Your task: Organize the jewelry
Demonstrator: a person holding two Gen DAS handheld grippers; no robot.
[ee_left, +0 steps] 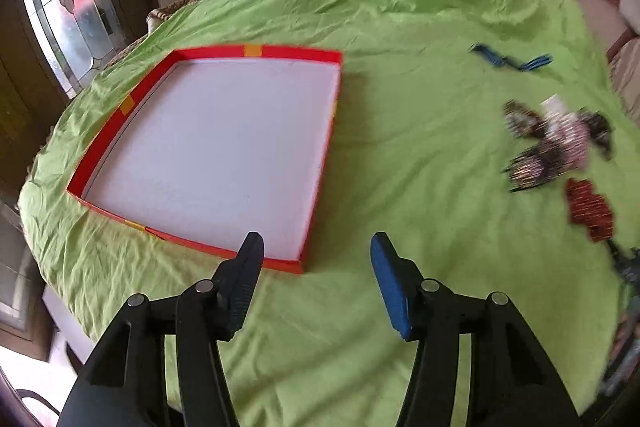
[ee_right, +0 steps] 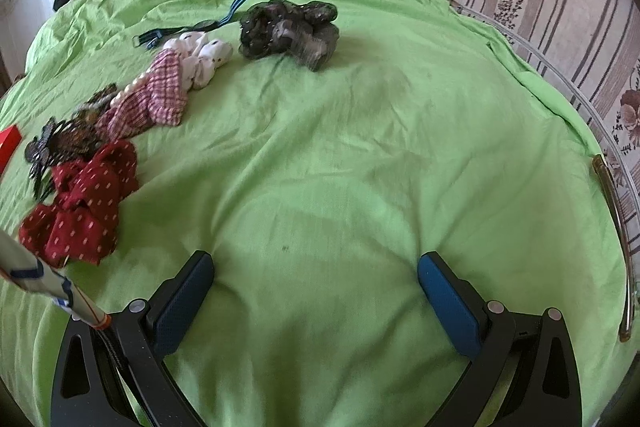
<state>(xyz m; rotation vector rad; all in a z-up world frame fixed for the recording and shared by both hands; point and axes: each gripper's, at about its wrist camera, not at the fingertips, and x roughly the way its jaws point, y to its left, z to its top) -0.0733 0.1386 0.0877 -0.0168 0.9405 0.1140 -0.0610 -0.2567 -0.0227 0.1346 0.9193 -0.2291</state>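
Black-framed left gripper [ee_left: 317,247] and right gripper [ee_right: 315,265], blue ribbed pads, silver pivot pins.

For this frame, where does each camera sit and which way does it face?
Left wrist: on the left gripper, aimed down over the green sheet at the empty red tray; its open fingers show.
Right wrist: on the right gripper, aimed across the sheet toward the red dotted scrunchie and dark scrunchie; its open fingers show.
Shared: the sheet, the blue band and the accessory pile.

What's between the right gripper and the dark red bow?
Only bare green sheet lies between the right gripper and the dark red bow, as the right wrist view shows.
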